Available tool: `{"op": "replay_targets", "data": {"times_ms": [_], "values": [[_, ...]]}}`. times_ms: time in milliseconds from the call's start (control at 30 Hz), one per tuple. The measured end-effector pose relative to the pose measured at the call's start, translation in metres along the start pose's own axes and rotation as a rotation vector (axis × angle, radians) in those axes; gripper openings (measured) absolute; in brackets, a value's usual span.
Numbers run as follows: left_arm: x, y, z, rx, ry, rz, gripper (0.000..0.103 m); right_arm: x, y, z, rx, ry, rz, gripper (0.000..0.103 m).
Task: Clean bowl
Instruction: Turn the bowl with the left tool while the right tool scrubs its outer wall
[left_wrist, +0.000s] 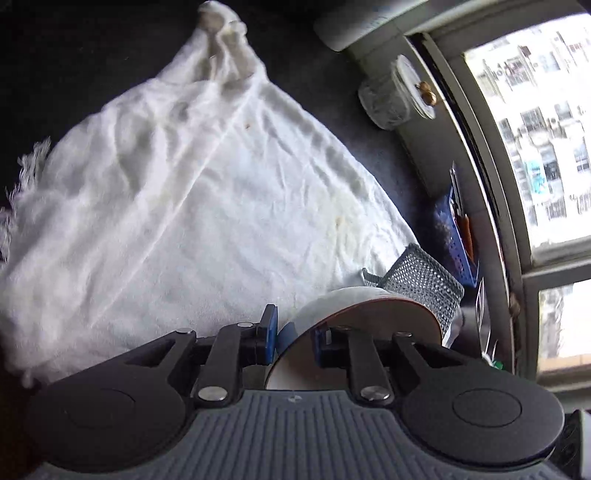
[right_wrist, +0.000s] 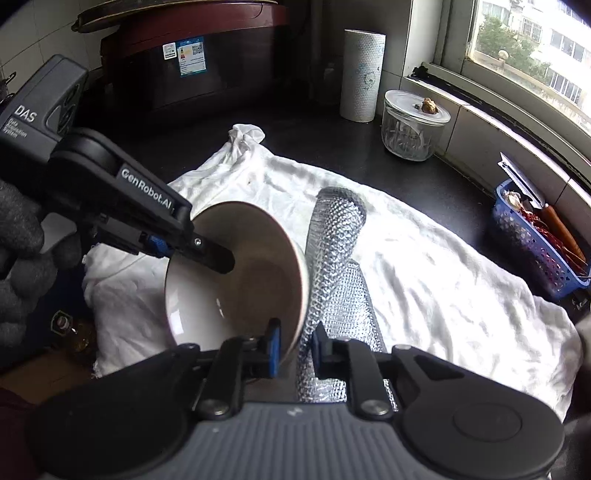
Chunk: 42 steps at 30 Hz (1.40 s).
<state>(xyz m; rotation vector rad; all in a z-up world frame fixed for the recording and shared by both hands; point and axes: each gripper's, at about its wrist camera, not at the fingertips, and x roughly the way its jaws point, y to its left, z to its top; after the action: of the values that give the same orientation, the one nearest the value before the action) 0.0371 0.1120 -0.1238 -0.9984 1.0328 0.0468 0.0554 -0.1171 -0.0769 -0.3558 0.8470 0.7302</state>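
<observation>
A white bowl with a brown rim (right_wrist: 236, 280) is held tilted above a white cloth (right_wrist: 424, 280). My left gripper (left_wrist: 293, 334) is shut on the bowl's rim (left_wrist: 365, 310), one finger inside and one outside; it also shows in the right wrist view (right_wrist: 207, 254). My right gripper (right_wrist: 295, 347) is shut on a silver mesh scrubbing cloth (right_wrist: 332, 258), which rises beside the bowl's right edge and bends over at the top. The same mesh cloth shows behind the bowl in the left wrist view (left_wrist: 421, 277).
The white cloth (left_wrist: 184, 206) covers a dark counter. A glass jar with a lid (right_wrist: 410, 125), a paper towel roll (right_wrist: 362, 74) and a blue basket (right_wrist: 535, 240) stand along the window side. A dark red appliance (right_wrist: 207, 62) stands at the back.
</observation>
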Motion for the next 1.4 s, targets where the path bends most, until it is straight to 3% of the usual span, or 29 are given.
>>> {"op": "replay_targets", "data": {"times_ms": [200,333,367,433,533,600,667,700,833,900,1033,1400], "values": [[0.008,0.028,-0.004,-0.223,0.056,-0.043,0.02,0.002,0.004,0.0,-0.009,0.001,0.007,0.02],[0.01,0.026,-0.009,-0.171,0.067,-0.028,0.019,0.006,0.004,-0.003,-0.011,0.013,0.01,0.019],[0.01,0.02,-0.009,-0.114,0.064,-0.012,0.019,0.007,0.004,-0.005,-0.009,0.014,0.01,0.019],[0.006,-0.004,-0.012,0.114,0.044,0.059,0.019,0.009,0.003,-0.008,0.0,0.019,0.016,0.017],[-0.002,-0.051,-0.034,0.578,-0.028,0.217,0.019,0.009,-0.001,-0.011,0.008,0.008,0.016,0.013],[-0.007,-0.076,-0.052,0.853,-0.074,0.278,0.019,0.006,-0.001,-0.008,-0.018,0.003,-0.003,0.011],[-0.01,-0.094,-0.068,1.047,-0.104,0.33,0.015,0.003,0.0,-0.004,-0.049,-0.003,-0.024,0.009],[-0.011,-0.1,-0.074,1.124,-0.111,0.343,0.007,0.001,0.0,-0.002,-0.066,-0.006,-0.035,0.008],[-0.01,-0.108,-0.087,1.224,-0.16,0.37,0.006,-0.008,0.009,0.005,-0.176,-0.025,-0.1,0.007],[-0.014,-0.102,-0.076,1.11,-0.166,0.322,0.008,-0.01,0.012,0.006,-0.202,-0.027,-0.109,0.008],[-0.021,-0.078,-0.038,0.762,-0.109,0.183,0.011,-0.012,0.004,0.005,-0.123,-0.03,-0.069,0.011],[-0.018,0.003,-0.007,-0.009,-0.007,0.024,0.014,0.001,0.002,-0.005,-0.005,0.002,0.01,0.021]]}}
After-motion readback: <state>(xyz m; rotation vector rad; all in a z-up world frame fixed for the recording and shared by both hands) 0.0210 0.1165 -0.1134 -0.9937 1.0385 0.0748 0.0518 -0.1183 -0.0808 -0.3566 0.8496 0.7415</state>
